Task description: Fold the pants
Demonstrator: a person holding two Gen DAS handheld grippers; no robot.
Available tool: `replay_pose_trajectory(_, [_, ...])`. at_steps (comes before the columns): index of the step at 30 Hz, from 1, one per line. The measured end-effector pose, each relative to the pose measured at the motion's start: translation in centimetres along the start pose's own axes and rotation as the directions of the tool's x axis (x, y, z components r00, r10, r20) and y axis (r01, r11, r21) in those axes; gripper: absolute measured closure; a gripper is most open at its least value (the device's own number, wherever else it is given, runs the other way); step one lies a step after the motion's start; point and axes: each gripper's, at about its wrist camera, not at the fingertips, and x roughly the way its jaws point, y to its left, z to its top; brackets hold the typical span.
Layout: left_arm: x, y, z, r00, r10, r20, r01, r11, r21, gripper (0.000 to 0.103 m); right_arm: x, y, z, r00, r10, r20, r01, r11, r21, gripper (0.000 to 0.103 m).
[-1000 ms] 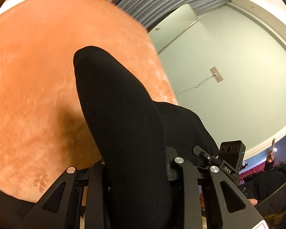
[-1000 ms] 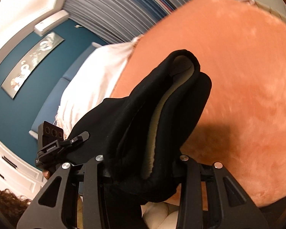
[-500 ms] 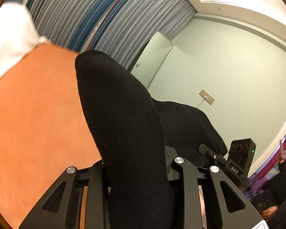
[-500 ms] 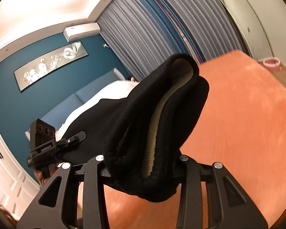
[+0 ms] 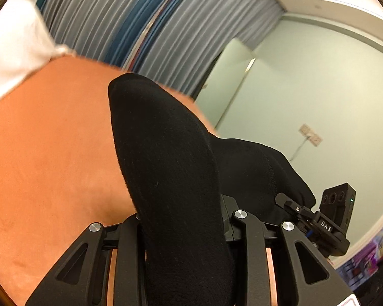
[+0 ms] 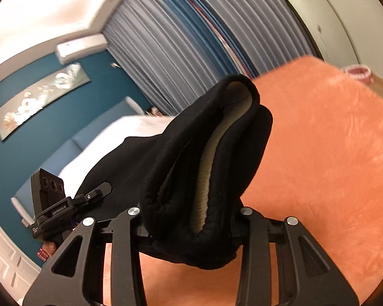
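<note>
We see the orange plush bedcover (image 5: 53, 158) filling the left and near part of the left wrist view and the right part of the right wrist view (image 6: 326, 153), with the grey and blue curtains (image 5: 140, 20) hanging at its far side and a pale green wall (image 5: 319, 89) to the right. White bedding (image 6: 120, 137) lies at the far left end of the bed, against a teal wall (image 6: 38, 117) that carries a long framed picture (image 6: 38, 94) and an air conditioner (image 6: 81, 46) above it. The black pants (image 5: 171, 178) are held up off the bedcover between our two tools, stretched from one to the other. In the left wrist view our left gripper (image 5: 183, 232) has its fingers clamped on a thick bunch of the black cloth, which rises up and away from us in a rounded fold. In the right wrist view our right gripper (image 6: 189, 219) is likewise pinched on the pants (image 6: 212, 158), and here the folded edge shows a pale fleecy lining (image 6: 209, 168) between the black layers. Each view shows the other tool at the far end of the cloth, at the right edge of the left view (image 5: 332, 219) and the left edge of the right view (image 6: 51, 204). A small pink container (image 6: 357, 72) sits beyond the bed at far right.
</note>
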Motion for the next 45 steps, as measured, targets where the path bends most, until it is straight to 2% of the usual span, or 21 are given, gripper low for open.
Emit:
replay_pose_trajectory(6, [8.8, 8.5, -5.2, 0.986, 0.058, -0.158, -0.076, 0.991, -0.108, 0.076, 8.4, -8.3, -5.7, 0.973, -0.110, -0.201, 0.127, 0.989, 0.071, 0.064])
replay_pose_trajectory(7, [10.3, 9.9, -6.6, 0.974, 0.086, -0.210, -0.112, 0.987, -0.119, 0.073, 9.4, -9.7, -7.1, 0.961, -0.125, -0.248, 0.152, 0.984, 0.093, 0.056])
replay_pose_trajectory(8, [10.9, 11.1, -7.8, 0.970, 0.099, -0.223, -0.130, 0.983, -0.129, 0.060, 9.6, -11.2, -8.4, 0.962, -0.095, -0.254, 0.133, 0.982, 0.134, 0.049])
replay_pose_trajectory(10, [10.2, 12.6, -8.7, 0.977, 0.073, -0.201, -0.109, 0.979, -0.175, 0.043, 8.4, -11.9, -8.3, 0.968, -0.051, -0.245, 0.097, 0.979, 0.179, 0.046])
replay_pose_trajectory(12, [8.4, 13.4, -8.5, 0.975, 0.067, -0.212, -0.118, 0.964, -0.240, 0.040, 6.1, -12.2, -7.8, 0.963, -0.102, -0.250, 0.156, 0.966, 0.207, 0.036])
replay_pose_trajectory(15, [2.1, 13.1, -7.6, 0.970, 0.187, -0.153, -0.217, 0.952, -0.213, 0.034, -0.5, -12.4, -7.5, 0.962, -0.210, -0.175, 0.243, 0.950, 0.194, 0.035])
replay_pose_trajectory(16, [-0.7, 12.7, -7.0, 0.954, 0.283, -0.102, -0.297, 0.939, -0.174, 0.034, -2.2, -12.3, -7.4, 0.955, -0.257, -0.147, 0.283, 0.939, 0.194, 0.033])
replay_pose_trajectory(17, [-3.6, 12.1, -6.4, 0.927, 0.372, -0.037, -0.374, 0.917, -0.138, 0.034, -5.0, -11.5, -7.2, 0.946, -0.313, -0.087, 0.324, 0.928, 0.184, 0.035])
replay_pose_trajectory(19, [-7.5, 10.4, -5.1, 0.884, 0.461, 0.073, -0.453, 0.885, -0.108, 0.034, -7.9, -9.1, -6.6, 0.945, -0.328, -0.006, 0.327, 0.937, 0.123, 0.070])
replay_pose_trajectory(22, [-10.4, 5.0, -3.0, 0.858, 0.471, 0.204, -0.473, 0.880, -0.046, 0.034, -7.1, -2.2, -4.7, 0.946, -0.322, 0.038, 0.324, 0.945, -0.041, 0.091])
replay_pose_trajectory(24, [-8.8, 1.9, -1.6, 0.860, 0.464, 0.214, -0.473, 0.881, -0.012, 0.033, -2.9, 1.6, -3.6, 0.955, -0.297, 0.001, 0.294, 0.946, -0.135, 0.092])
replay_pose_trajectory(26, [-4.5, -0.2, -0.6, 0.874, 0.464, 0.142, -0.471, 0.882, 0.019, 0.031, 2.8, 3.7, -3.1, 0.950, -0.307, -0.052, 0.292, 0.938, -0.187, 0.092])
replay_pose_trajectory(31, [7.1, 0.9, -0.9, 0.896, 0.438, -0.080, -0.440, 0.898, -0.009, 0.031, 10.8, 1.7, -2.4, 0.943, -0.313, -0.114, 0.300, 0.946, -0.118, 0.092])
replay_pose_trajectory(33, [10.6, 2.7, -2.3, 0.871, 0.470, -0.140, -0.479, 0.877, -0.036, 0.032, 13.1, -0.7, -2.2, 0.923, -0.360, -0.133, 0.347, 0.931, -0.110, 0.092])
replay_pose_trajectory(35, [13.3, 5.8, -3.5, 0.822, 0.538, -0.186, -0.554, 0.832, -0.041, 0.032, 14.1, -5.6, -2.9, 0.870, -0.454, -0.192, 0.447, 0.891, -0.079, 0.095])
replay_pose_trajectory(36, [14.3, 7.0, -3.7, 0.818, 0.541, -0.195, -0.558, 0.829, -0.039, 0.030, 13.7, -7.1, -3.0, 0.870, -0.450, -0.204, 0.449, 0.892, -0.053, 0.103])
replay_pose_trajectory(37, [14.6, 8.0, -4.2, 0.825, 0.530, -0.196, -0.545, 0.838, -0.028, 0.025, 13.1, -8.8, -3.4, 0.880, -0.432, -0.198, 0.438, 0.899, -0.012, 0.103])
replay_pose_trajectory(38, [14.7, 8.5, -4.6, 0.830, 0.522, -0.196, -0.534, 0.845, -0.009, 0.017, 12.4, -10.7, -3.7, 0.921, -0.337, -0.195, 0.355, 0.932, 0.069, 0.103])
replay_pose_trajectory(39, [15.0, 8.9, -4.7, 0.832, 0.518, -0.199, -0.528, 0.849, 0.006, 0.017, 11.9, -11.3, -3.8, 0.937, -0.293, -0.189, 0.318, 0.941, 0.115, 0.103])
replay_pose_trajectory(43, [12.5, 6.2, -3.9, 0.860, 0.494, -0.132, -0.494, 0.869, 0.033, 0.036, 8.5, -5.5, -4.1, 0.949, -0.297, -0.103, 0.295, 0.955, -0.032, 0.102])
replay_pose_trajectory(45, [10.0, 4.2, -4.1, 0.880, 0.467, -0.084, -0.463, 0.884, 0.057, 0.033, 7.3, -3.1, -5.1, 0.955, -0.276, -0.110, 0.266, 0.959, -0.094, 0.102])
